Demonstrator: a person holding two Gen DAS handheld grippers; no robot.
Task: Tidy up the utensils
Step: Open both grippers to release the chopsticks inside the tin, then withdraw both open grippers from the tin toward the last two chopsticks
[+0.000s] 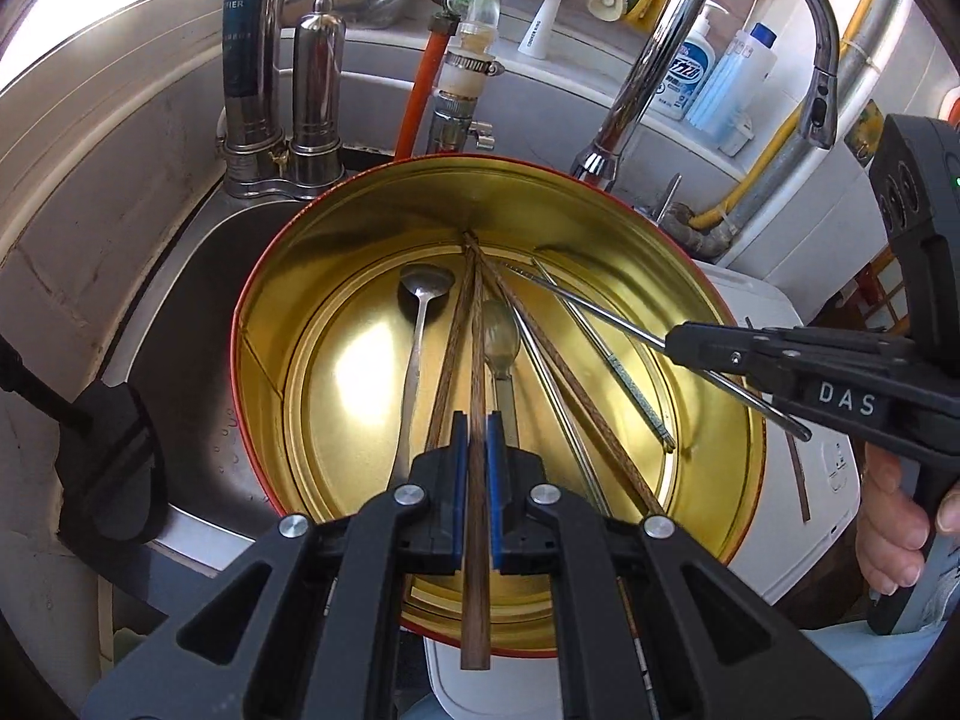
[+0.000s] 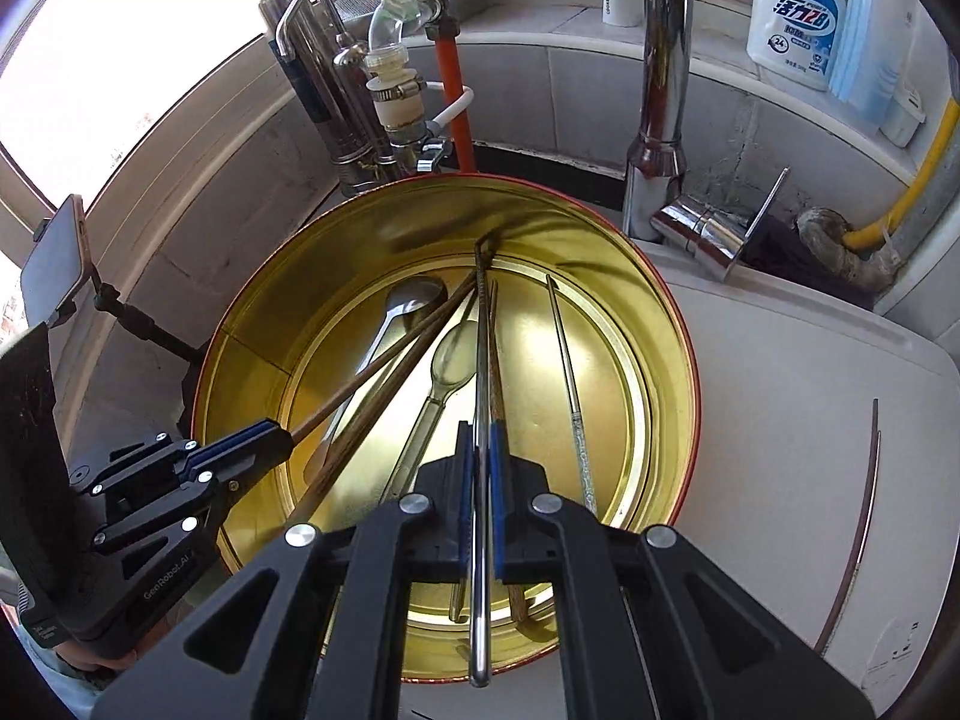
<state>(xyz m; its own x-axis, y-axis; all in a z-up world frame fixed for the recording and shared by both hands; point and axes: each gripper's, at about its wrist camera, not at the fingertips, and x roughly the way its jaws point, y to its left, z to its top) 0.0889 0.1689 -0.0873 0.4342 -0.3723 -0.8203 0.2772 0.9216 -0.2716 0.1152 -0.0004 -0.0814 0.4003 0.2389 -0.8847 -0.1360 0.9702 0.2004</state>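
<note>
We find both tongs clamped, each on one chopstick, over a round gold tin with a red rim that sits between the sink and a white appliance lid.

The left tongs grip a wooden chopstick between the blue pads, roughly mid-shaft; its far tip rests against the tin's far wall and its near butt overhangs the near rim. The right tongs grip a plain steel chopstick likewise, tip at the same far spot.

Lying loose in the tin: a steel spoon at left, a translucent plastic spoon near the middle, further wooden chopsticks fanning from the far wall, and a steel chopstick with patterned handle at right. One more wooden chopstick lies on the appliance lid, outside the tin.

Handling, in our judgement: all pieces are light and stiff, none fragile. The steel items are smooth and round, so they may swivel or slide in the pads; a grip nearer the thick handle end, or on the patterned section, should hold better. The wooden sticks offer more friction and tolerate a mid-shaft grip. The spoons are best taken by the flat handle, not the bowl. Crossed shafts could drag neighbours when one is lifted.
</note>
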